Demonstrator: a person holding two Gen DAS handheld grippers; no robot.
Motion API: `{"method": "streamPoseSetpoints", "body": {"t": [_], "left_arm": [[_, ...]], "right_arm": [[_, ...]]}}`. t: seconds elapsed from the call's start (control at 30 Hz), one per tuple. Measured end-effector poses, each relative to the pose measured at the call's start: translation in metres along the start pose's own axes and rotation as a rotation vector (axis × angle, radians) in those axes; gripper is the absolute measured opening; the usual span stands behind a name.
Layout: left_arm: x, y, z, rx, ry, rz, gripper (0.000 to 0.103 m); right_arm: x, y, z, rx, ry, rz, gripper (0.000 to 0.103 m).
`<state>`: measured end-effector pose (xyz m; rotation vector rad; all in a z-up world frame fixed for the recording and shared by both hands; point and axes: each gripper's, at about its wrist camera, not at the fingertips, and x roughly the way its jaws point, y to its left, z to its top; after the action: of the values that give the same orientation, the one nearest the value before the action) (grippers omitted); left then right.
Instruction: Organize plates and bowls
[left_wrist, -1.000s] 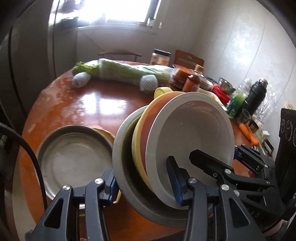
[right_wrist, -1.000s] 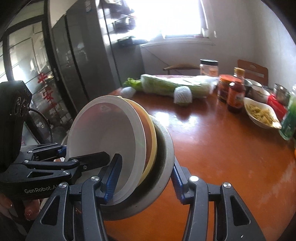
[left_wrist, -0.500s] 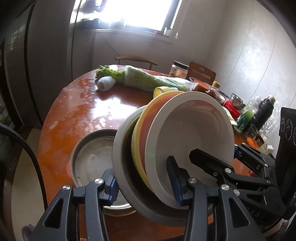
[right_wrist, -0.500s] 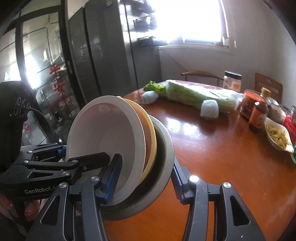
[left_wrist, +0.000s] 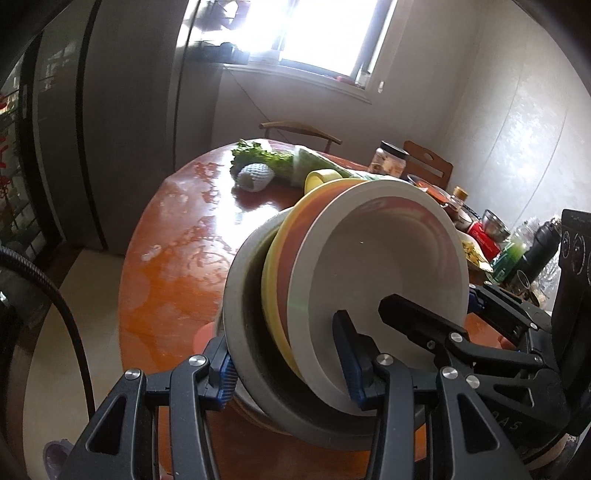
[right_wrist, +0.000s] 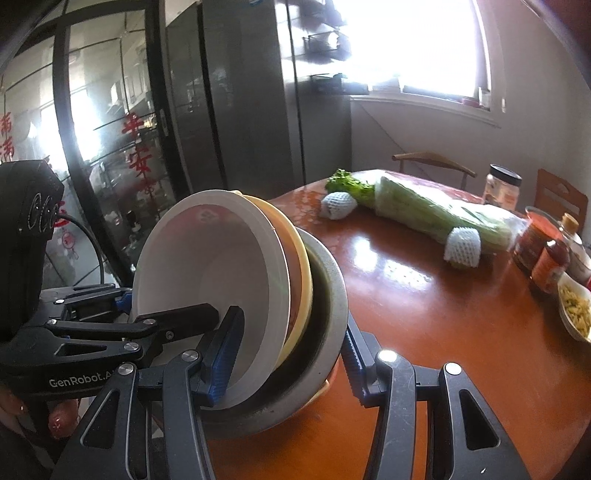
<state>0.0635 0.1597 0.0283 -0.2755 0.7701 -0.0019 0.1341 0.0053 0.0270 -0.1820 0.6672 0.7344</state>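
A nested stack hangs tilted over the round wooden table (left_wrist: 177, 258): a grey bowl (left_wrist: 251, 332) outermost, a yellow-orange dish (left_wrist: 271, 295) inside it, a white bowl (left_wrist: 388, 258) on top. My left gripper (left_wrist: 286, 373) is shut across the stack's near rim. The right gripper (left_wrist: 424, 321) clamps the rim from the right. In the right wrist view, my right gripper (right_wrist: 288, 358) pinches the white bowl (right_wrist: 207, 266) and grey bowl (right_wrist: 328, 295) together, with the left gripper (right_wrist: 166, 321) reaching in from the left. A sliver of another dish shows under the stack.
A wrapped cabbage (right_wrist: 424, 206) and foam-netted fruit (right_wrist: 338, 206) lie at the table's far side. Jars and sauce bottles (right_wrist: 550, 262), a bowl of food (right_wrist: 574, 310) and a black flask (left_wrist: 543, 251) crowd the right. A dark fridge (right_wrist: 240, 110) and the floor (left_wrist: 55, 332) lie left.
Both grippers carried the stack leftward along the table's near side. The grey plate on the table has slid under the stack and out of sight. The grip on the stack is unchanged.
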Motion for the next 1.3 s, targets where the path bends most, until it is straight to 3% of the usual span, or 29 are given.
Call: {"method": "streamPoseSetpoints", "body": {"t": [0.6, 1.3], "left_arm": [[0.030, 0.014, -0.016, -0.010, 0.070, 0.029, 0.046], [0.041, 0.014, -0.015, -0.004, 0.078, 0.040, 0.046]], "right_arm": [[0.032, 0.007, -0.020, 0.007, 0.073, 0.021, 0.052], [0.040, 0.006, -0.025, 0.020, 0.096, 0.018, 0.052]]}}
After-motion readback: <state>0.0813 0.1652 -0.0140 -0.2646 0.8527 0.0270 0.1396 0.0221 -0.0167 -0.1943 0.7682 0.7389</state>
